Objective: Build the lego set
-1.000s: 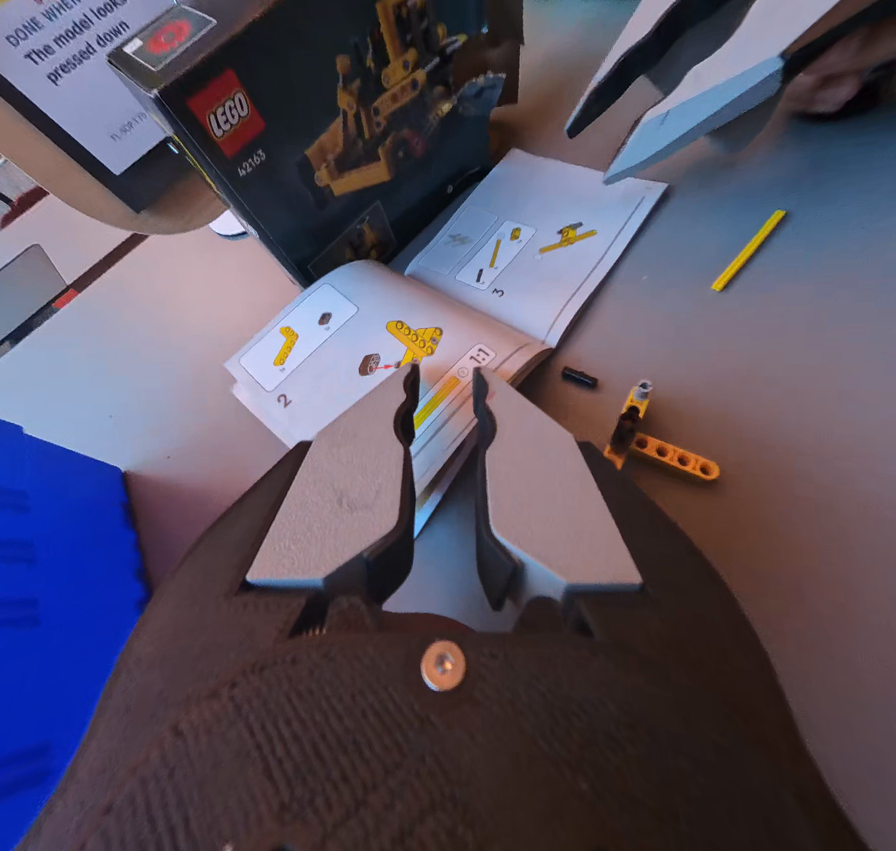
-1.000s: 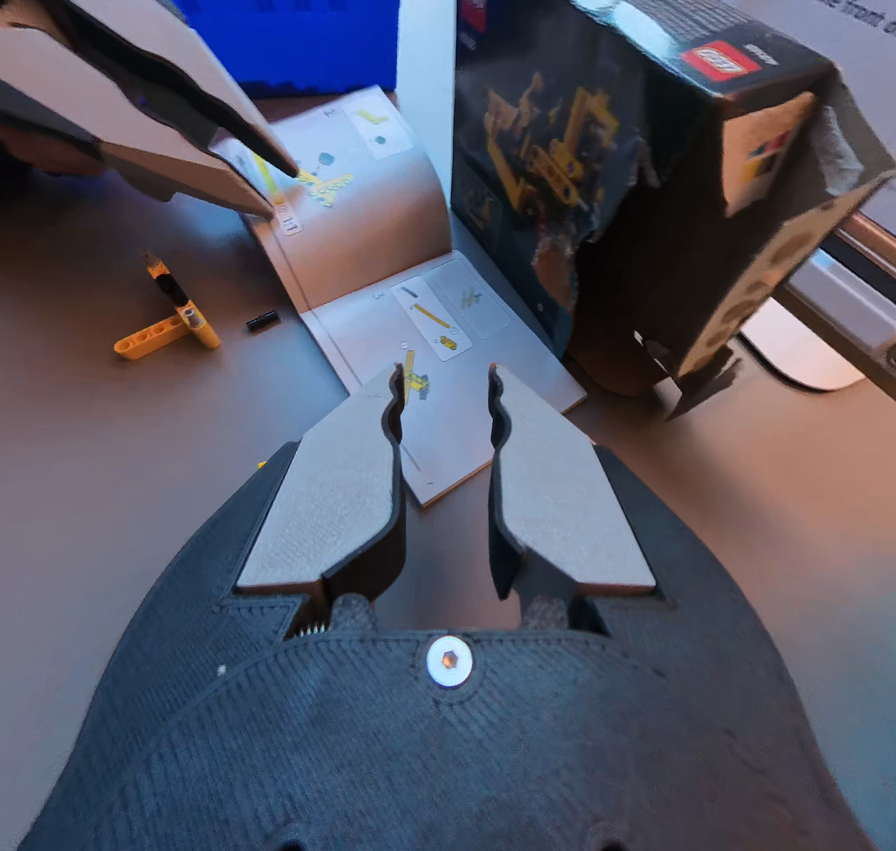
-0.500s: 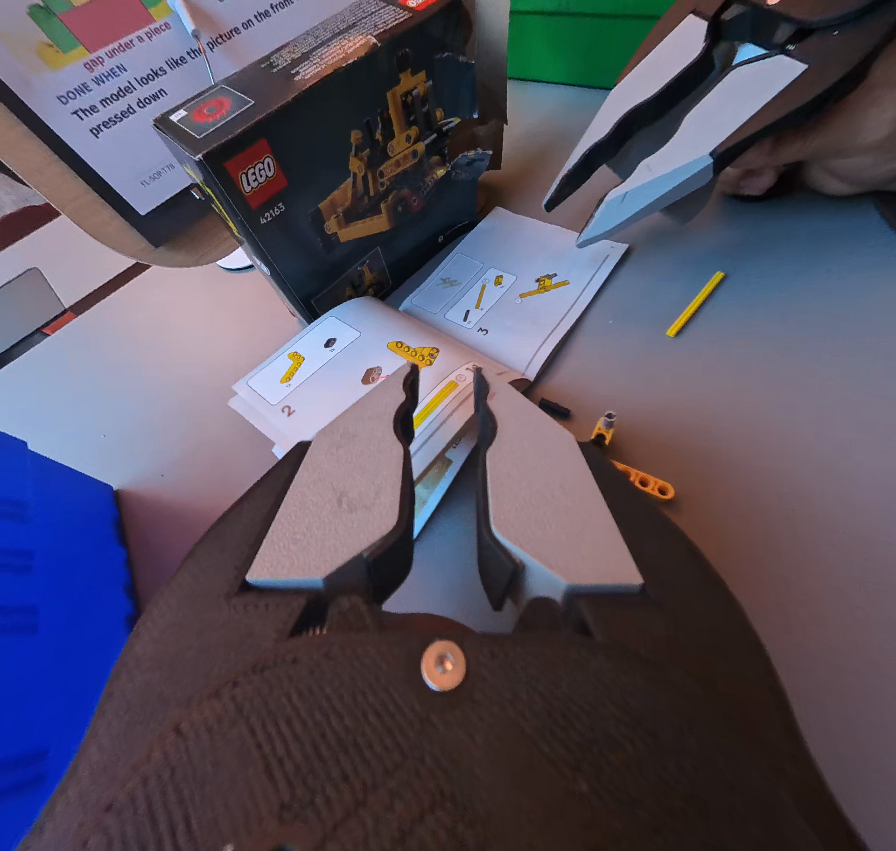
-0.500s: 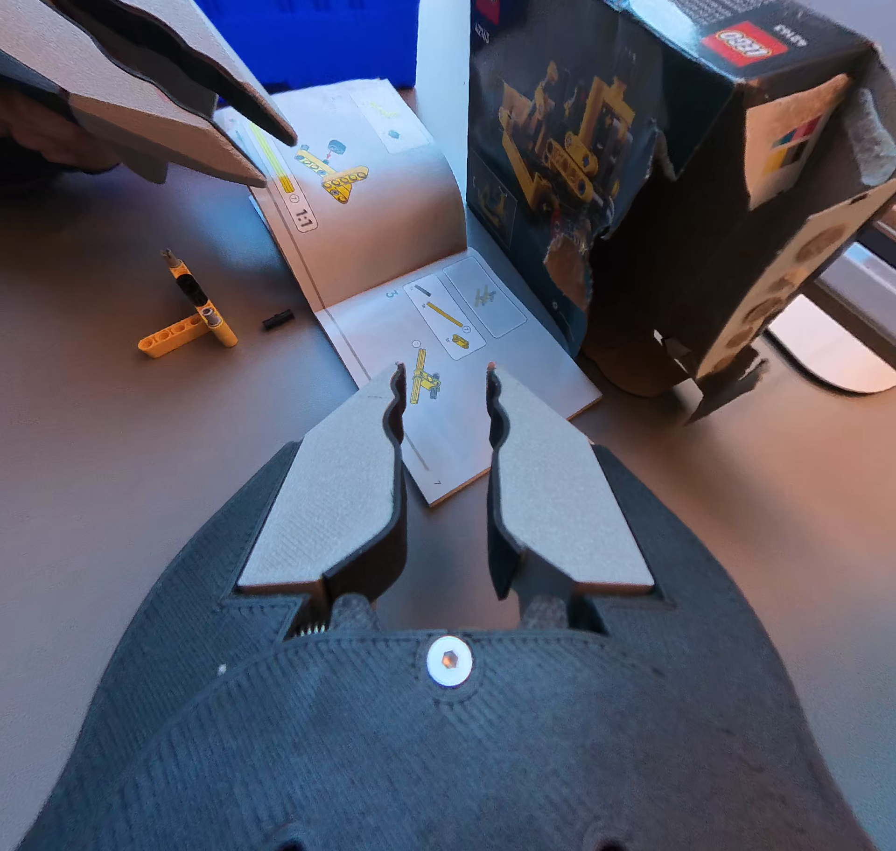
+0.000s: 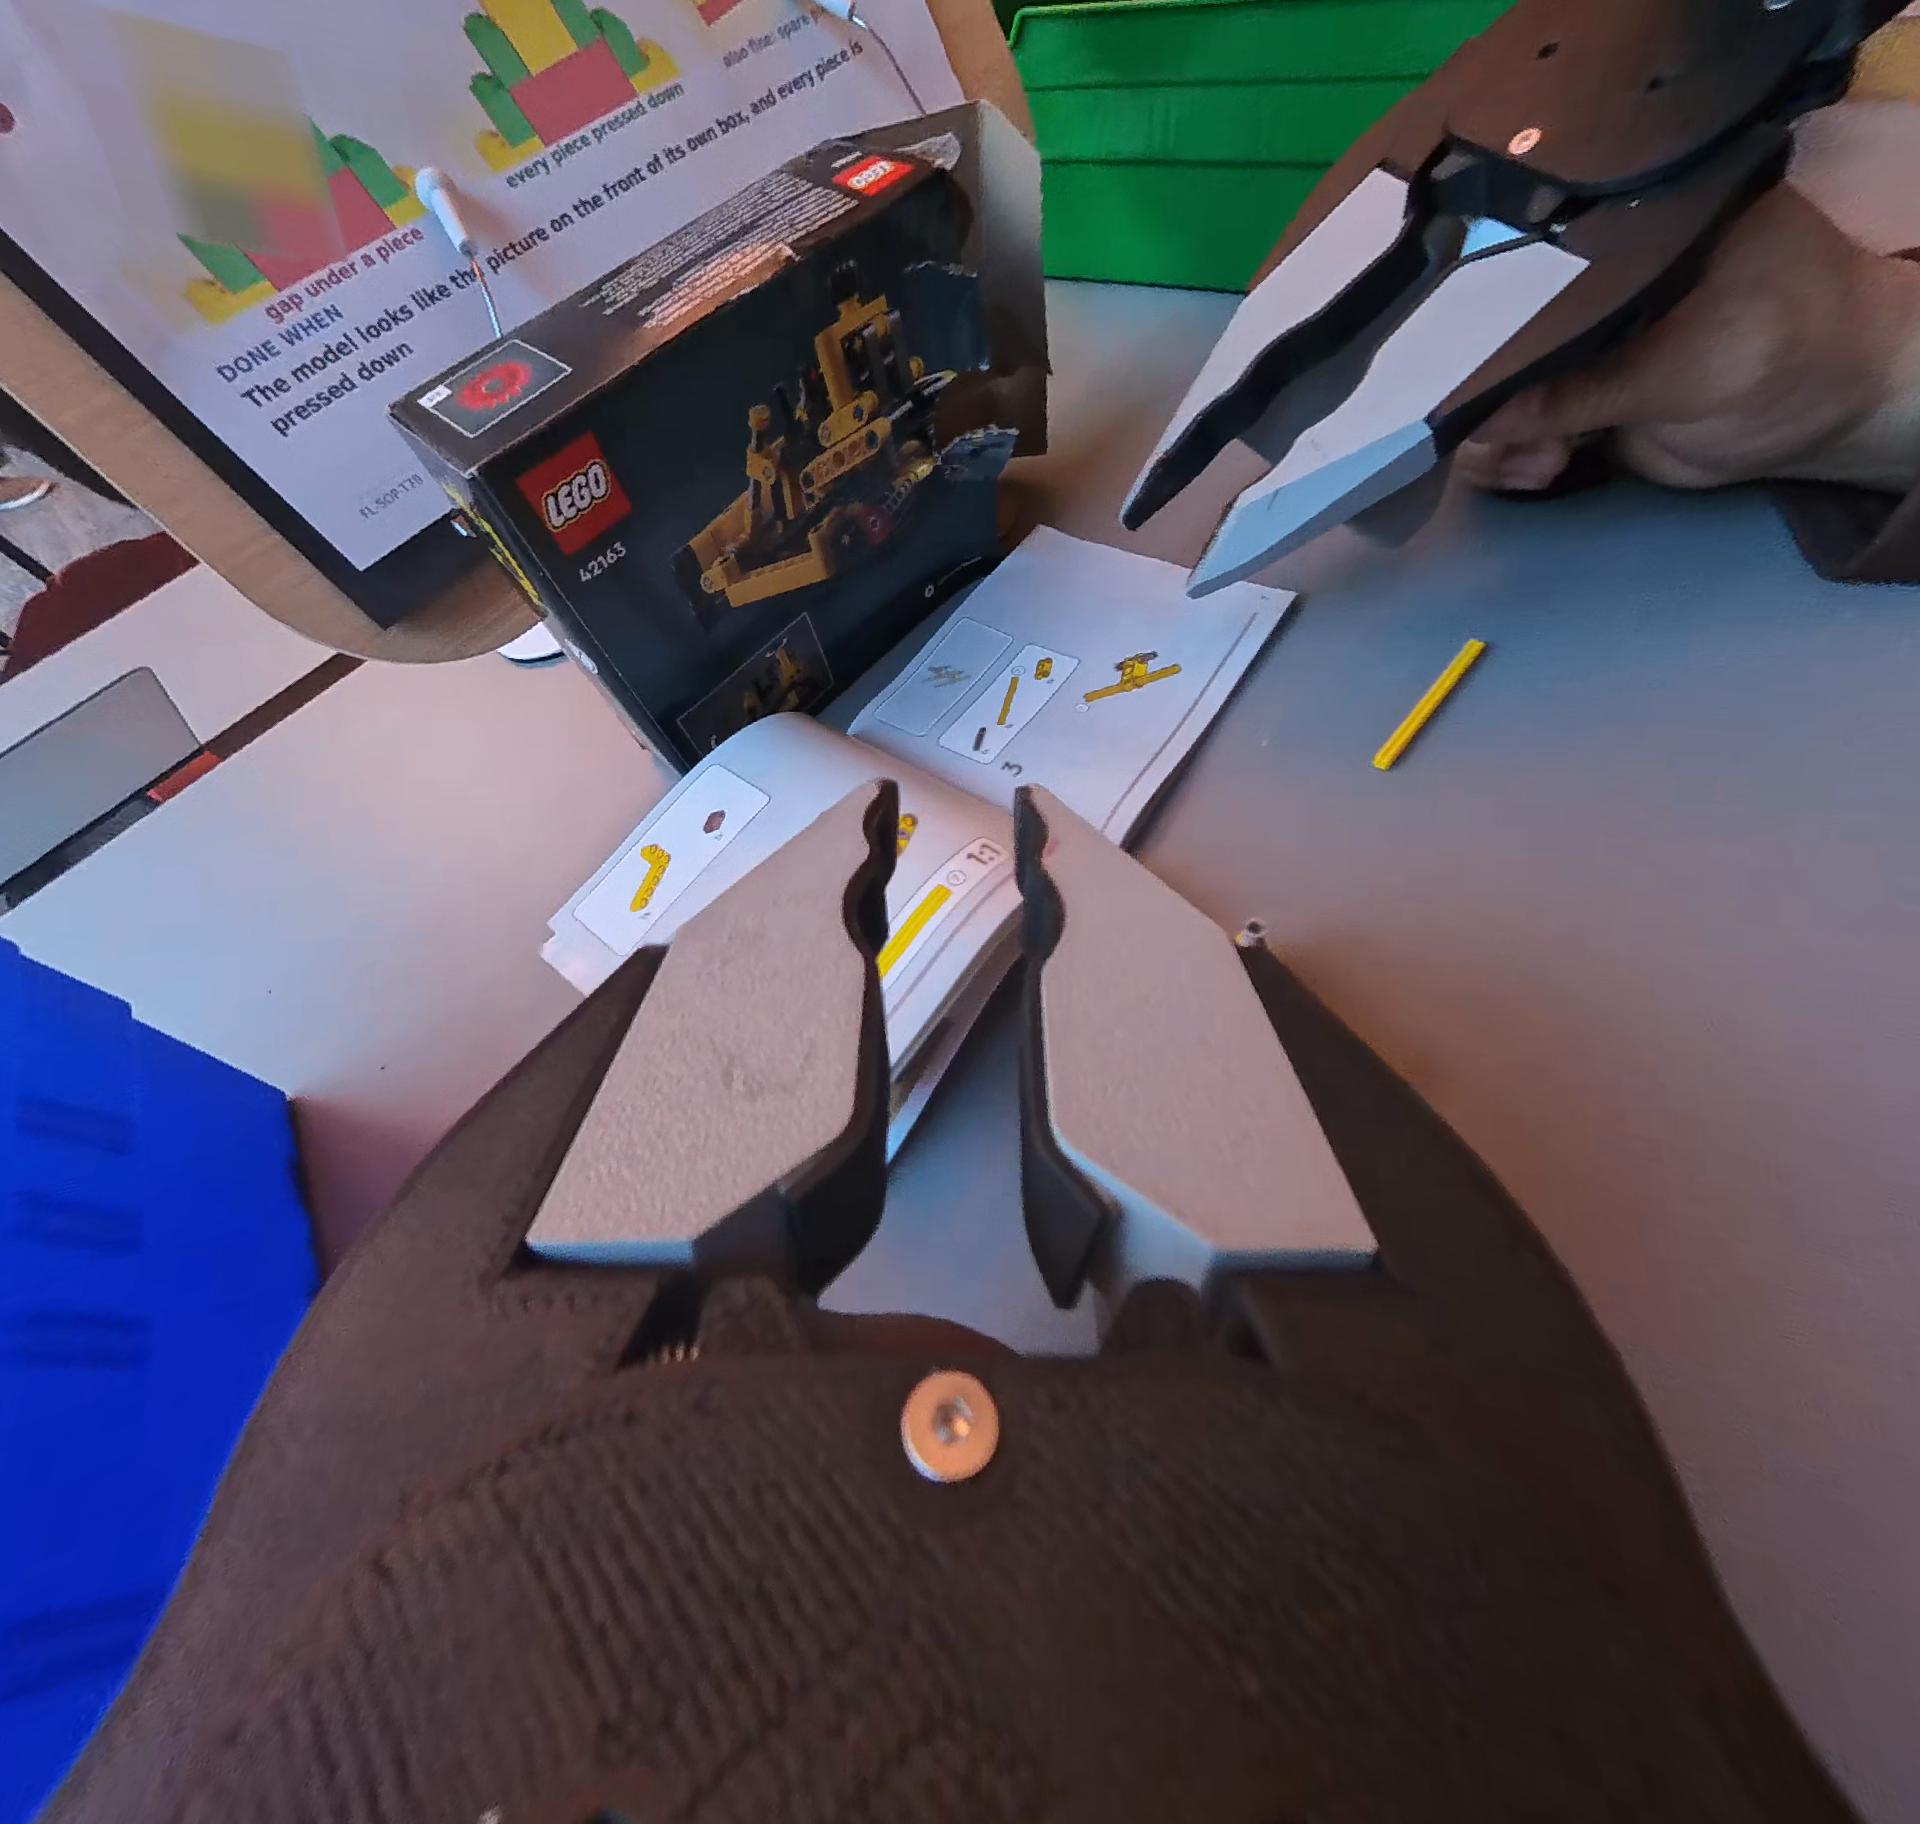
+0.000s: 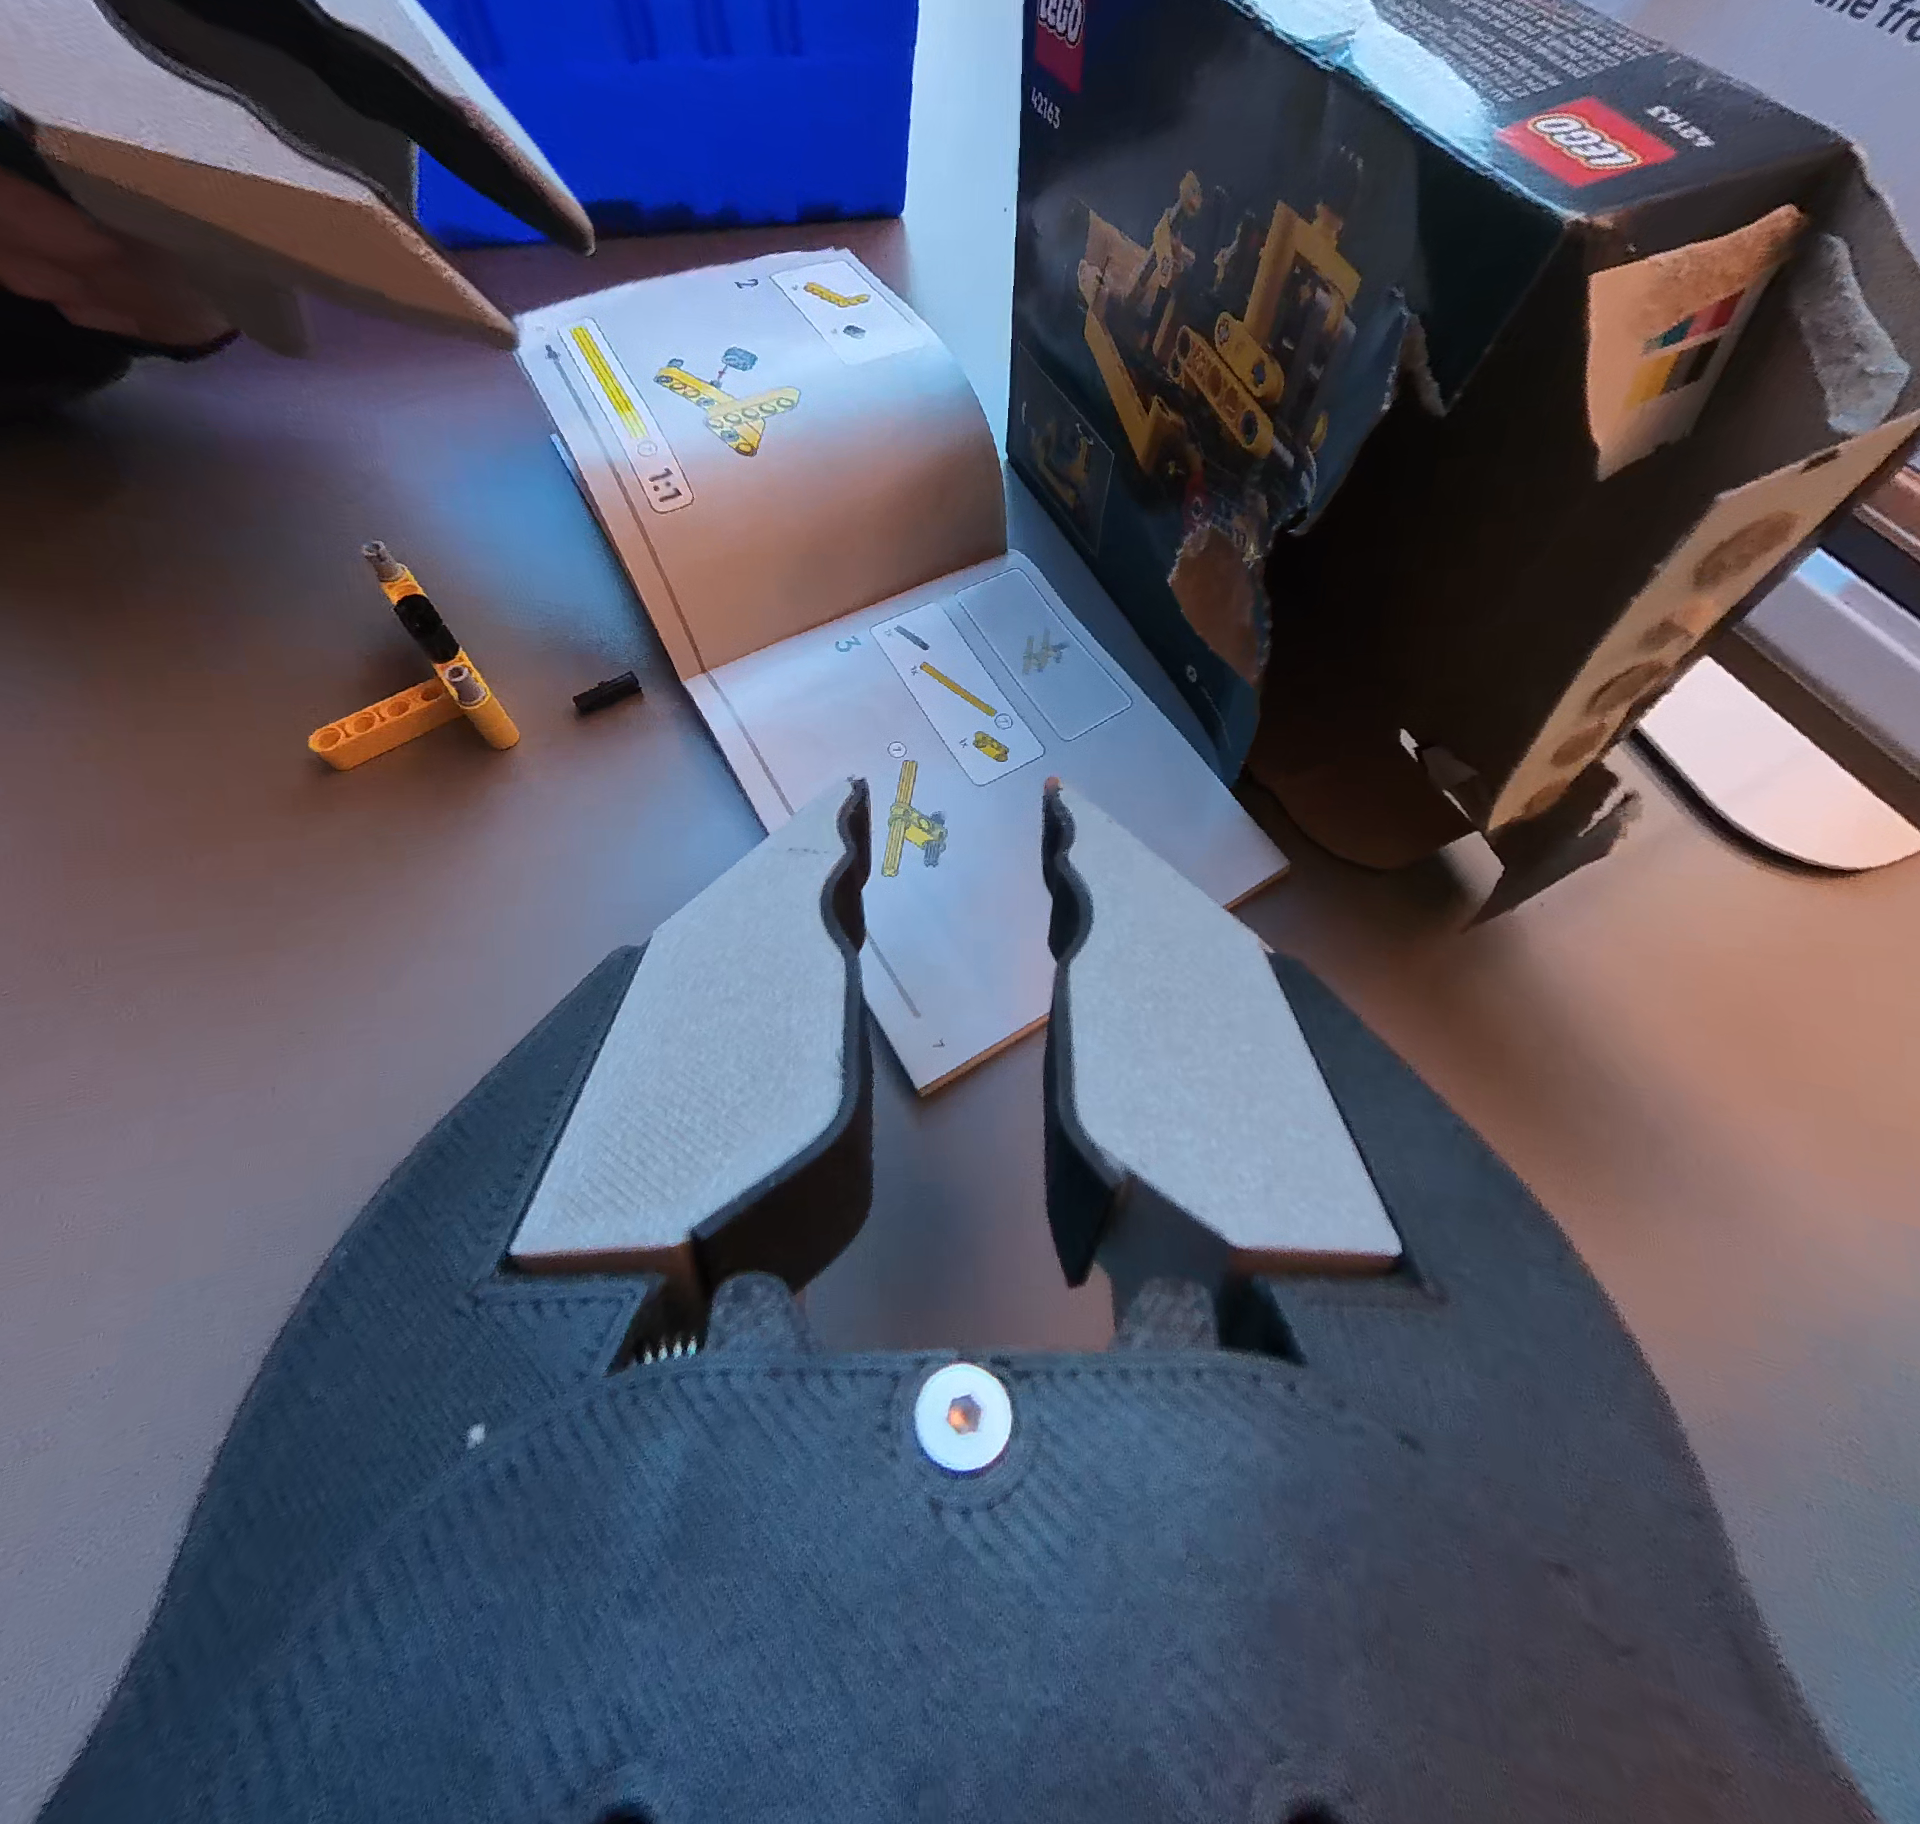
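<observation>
**Between both pairs of jaws, an open instruction booklet and loose pieces on the table**

Ahead of the left gripper (image 5: 951, 808), whose jaws stand spread with nothing between them, the open instruction booklet (image 5: 1049, 704) lies on the grey table (image 5: 1558, 995); its near page curls up just past the fingertips. Beyond the booklet a dark lego box (image 5: 727, 486) stands upright with its torn end to the right, and behind that leans a white instruction sheet (image 5: 436, 112) pinned to a board. Far right of the left jaws a thin yellow axle (image 5: 1429, 704) lies alone on the table, well apart from the booklet. A green bin (image 5: 1195, 101) sits at the far edge, a blue bin (image 5: 114, 1307) at the near left.

The right gripper (image 6: 951, 803) also has its jaws spread and empty, hovering over the near corner of the booklet (image 6: 914, 694). Left of these jaws the small yellow assembly (image 6: 426, 673) rests on the table: a holed beam with a crosswise yellow piece carrying a black part and grey pin ends. Just beside it, between it and the booklet's edge, lies a short black pin (image 6: 606, 692). The box (image 6: 1299, 340) stands to the right ahead of the jaws, touching the booklet's far edge.

Each view shows the other gripper across the booklet, its fingers apart and holding nothing, with a hand (image 5: 1714, 392) gripping the right one.
</observation>
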Demonstrator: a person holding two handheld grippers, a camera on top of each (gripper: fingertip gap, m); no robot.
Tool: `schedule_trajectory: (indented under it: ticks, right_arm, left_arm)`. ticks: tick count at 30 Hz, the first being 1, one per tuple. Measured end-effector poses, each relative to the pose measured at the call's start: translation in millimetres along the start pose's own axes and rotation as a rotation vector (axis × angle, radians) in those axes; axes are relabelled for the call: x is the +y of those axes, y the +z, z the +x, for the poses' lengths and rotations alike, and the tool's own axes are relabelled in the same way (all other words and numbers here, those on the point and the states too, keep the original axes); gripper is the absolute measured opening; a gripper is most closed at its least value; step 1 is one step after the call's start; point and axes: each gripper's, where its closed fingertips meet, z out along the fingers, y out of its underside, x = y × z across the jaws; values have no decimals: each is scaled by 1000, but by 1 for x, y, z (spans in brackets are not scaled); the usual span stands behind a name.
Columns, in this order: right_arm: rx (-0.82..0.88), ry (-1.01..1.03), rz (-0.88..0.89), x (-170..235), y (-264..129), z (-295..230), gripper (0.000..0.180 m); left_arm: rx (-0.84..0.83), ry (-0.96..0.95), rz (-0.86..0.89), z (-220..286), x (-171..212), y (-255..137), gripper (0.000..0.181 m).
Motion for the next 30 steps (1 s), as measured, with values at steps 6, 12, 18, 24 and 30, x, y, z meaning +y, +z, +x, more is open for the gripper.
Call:
schedule_trajectory:
  ticks: [6,12,18,24,30]
  right_arm:
    - [6,-9,36,-4,-3,0,30]
    - [22,-20,55,-7,-5,2,31]
    - [49,-38,44,-5,-4,3,32]
    - [51,-48,29,-4,-2,3,32]
    - [79,-75,26,-3,-3,6,33]
  left_arm:
    - [0,23,36,6,-9,-4,18]
    - [-8,20,52,4,-12,-7,19]
    - [-15,5,55,0,-12,-8,19]
    - [-8,-18,56,0,-13,-7,18]
    - [23,-43,102,6,-21,-11,22]
